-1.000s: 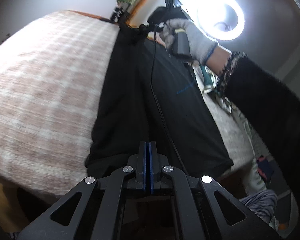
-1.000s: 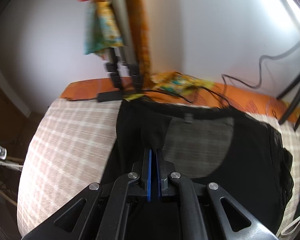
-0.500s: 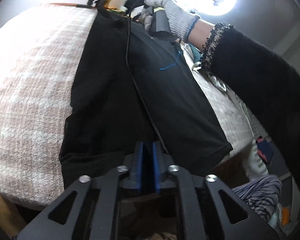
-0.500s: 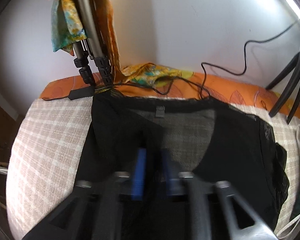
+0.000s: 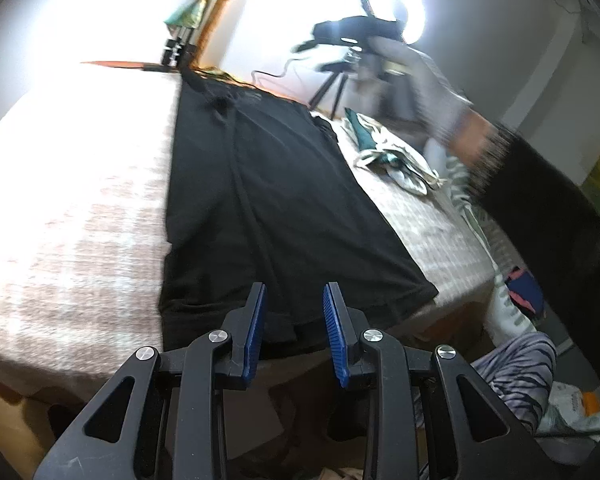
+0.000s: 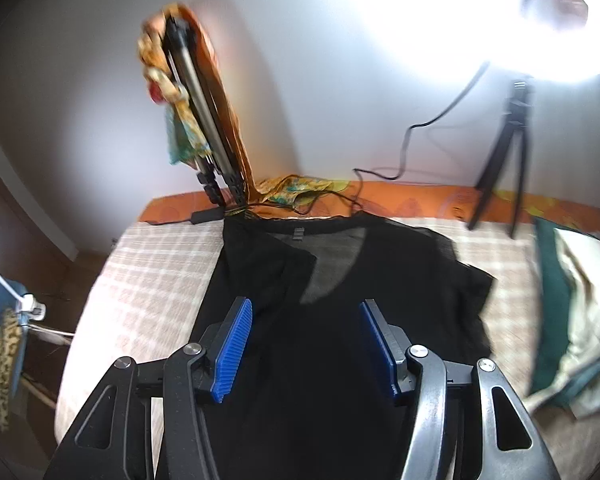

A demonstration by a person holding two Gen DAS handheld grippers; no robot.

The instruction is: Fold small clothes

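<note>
A black top (image 5: 268,200) lies flat on the checked bed cover (image 5: 80,184), its left side folded inward along a long crease. My left gripper (image 5: 294,300) is open and empty just above the near hem. In the right wrist view the same top (image 6: 340,300) shows its sheer neckline toward the wall. My right gripper (image 6: 306,312) is open wide and empty above the top's middle. It also shows in the left wrist view (image 5: 364,36), blurred, held high by a gloved hand.
A pile of green and cream clothes (image 6: 572,312) lies on the bed to the right of the top. Two tripods (image 6: 508,152) and cables (image 6: 308,200) stand on the orange strip by the wall. A bright ring light (image 6: 500,20) glares above. Striped cloth (image 5: 520,364) lies beside the bed.
Both grippers were shut on the black top and have opened, letting it go. The folded side now lies flat. The right gripper has lifted up and away.
</note>
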